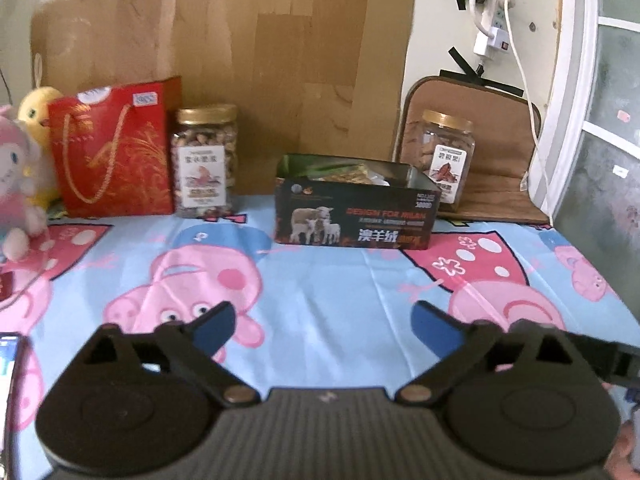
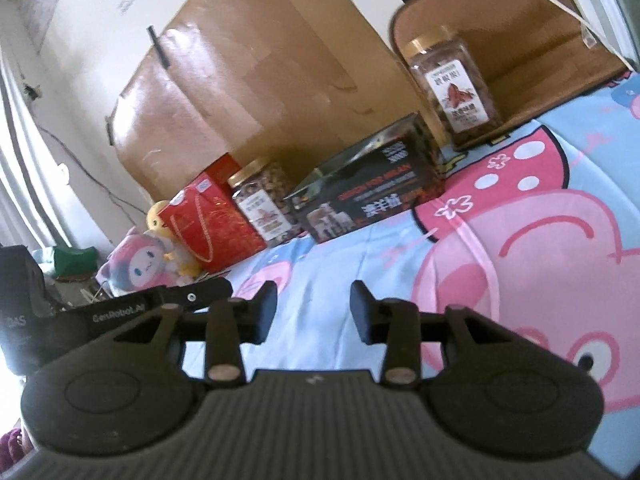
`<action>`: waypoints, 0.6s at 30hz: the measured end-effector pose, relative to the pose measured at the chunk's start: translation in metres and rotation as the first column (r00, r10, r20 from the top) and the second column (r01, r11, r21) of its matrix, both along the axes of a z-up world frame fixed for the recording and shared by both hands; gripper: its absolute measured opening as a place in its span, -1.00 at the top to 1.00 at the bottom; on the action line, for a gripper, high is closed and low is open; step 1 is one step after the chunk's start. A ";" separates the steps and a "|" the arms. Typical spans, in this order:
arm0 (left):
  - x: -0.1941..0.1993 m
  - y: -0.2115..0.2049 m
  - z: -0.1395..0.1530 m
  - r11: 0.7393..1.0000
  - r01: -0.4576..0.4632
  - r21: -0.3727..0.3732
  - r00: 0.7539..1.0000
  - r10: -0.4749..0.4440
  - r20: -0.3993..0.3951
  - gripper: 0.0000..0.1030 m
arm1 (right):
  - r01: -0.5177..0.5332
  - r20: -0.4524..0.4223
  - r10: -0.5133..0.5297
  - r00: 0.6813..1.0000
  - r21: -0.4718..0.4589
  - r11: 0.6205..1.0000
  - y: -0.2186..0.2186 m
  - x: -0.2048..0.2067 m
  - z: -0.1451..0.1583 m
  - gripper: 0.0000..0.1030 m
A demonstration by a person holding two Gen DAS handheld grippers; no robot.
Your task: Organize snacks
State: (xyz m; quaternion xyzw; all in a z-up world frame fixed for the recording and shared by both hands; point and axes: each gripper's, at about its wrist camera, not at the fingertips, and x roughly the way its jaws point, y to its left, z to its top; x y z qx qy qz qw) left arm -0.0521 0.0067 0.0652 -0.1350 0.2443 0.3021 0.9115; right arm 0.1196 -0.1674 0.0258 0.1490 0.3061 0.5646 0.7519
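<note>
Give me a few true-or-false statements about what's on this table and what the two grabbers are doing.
1. Both jars have gold lids. True: the left jar and the right jar both do.
2. The black box is closed. False: its top is open, with packets showing inside.
3. The left gripper holds a jar. False: its jaws are apart with nothing between them.
4. The red bag stands beside the left jar. True.
5. The right gripper is empty. True.
6. The tablecloth is plain white. False: it is blue with pink cartoon pigs.
</note>
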 end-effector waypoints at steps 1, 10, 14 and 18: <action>-0.003 -0.003 0.000 1.000 -0.009 0.014 1.000 0.009 -0.004 -1.00 | 0.005 0.010 -0.005 1.000 0.000 1.000 -0.002 -0.004 0.001 0.07; -0.008 -0.018 -0.006 0.996 -0.074 0.050 0.993 0.079 -0.087 -1.00 | 0.048 0.086 -0.047 0.995 -0.009 0.999 -0.010 -0.033 0.008 -0.10; -0.013 -0.022 -0.008 0.996 -0.078 0.050 0.994 0.082 -0.075 -1.00 | 0.059 0.105 -0.058 0.993 -0.007 0.998 -0.011 -0.040 0.009 -0.17; -0.016 -0.022 -0.007 0.994 -0.096 0.060 0.993 0.100 -0.068 -1.00 | 0.075 0.128 -0.075 0.989 0.002 0.997 -0.013 -0.046 0.010 -0.26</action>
